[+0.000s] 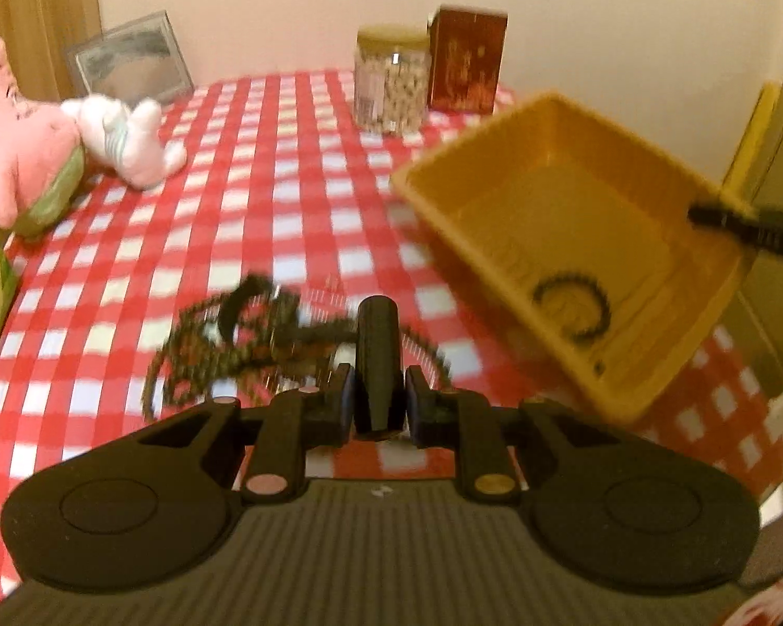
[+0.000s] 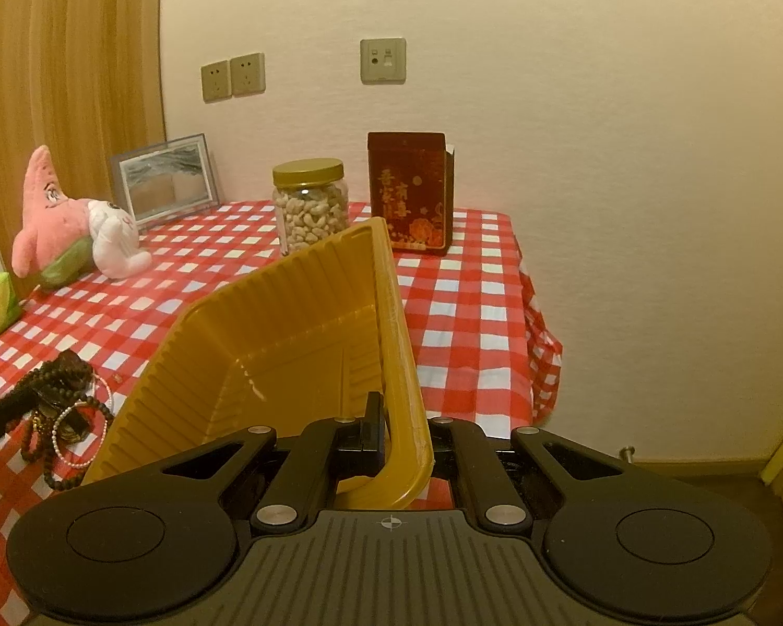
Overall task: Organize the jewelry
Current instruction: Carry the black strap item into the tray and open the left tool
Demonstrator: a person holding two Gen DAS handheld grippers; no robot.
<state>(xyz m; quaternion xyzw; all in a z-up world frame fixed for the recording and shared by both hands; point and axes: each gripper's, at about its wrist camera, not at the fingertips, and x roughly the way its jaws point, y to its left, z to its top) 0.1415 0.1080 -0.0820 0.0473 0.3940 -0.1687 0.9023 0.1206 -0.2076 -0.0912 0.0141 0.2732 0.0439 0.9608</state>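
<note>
Yellow plastic tray point(image 2: 308, 344): tilted off the checked tablecloth point(image 2: 459, 313), its near rim pinched in the right gripper point(image 2: 391, 443); jaws clenched on that rim.
Black piece point(image 1: 378, 360): a dark, stubby cylinder standing upright between the pads of the left gripper point(image 1: 378, 407), jaws narrowed and clamped on it; blur prevents naming it further.
Jewelry heap point(image 1: 245, 344): beaded strands tangled on the cloth just ahead and left of the left tongs; in the right wrist view, far left of the right tongs, beside the tray's outer wall.
Bracelet point(image 1: 574, 308): dark beaded ring lying already inside the tray, ahead and right of the left tongs.
Snag risk: strands seemingly trailing from the held piece; lifting may drag the whole heap along.
Spill risk: tray slanted, so the bracelet may slide toward the low corner or out.
Slip risk: thin rim grip; added weight may twist the tray loose.
</note>
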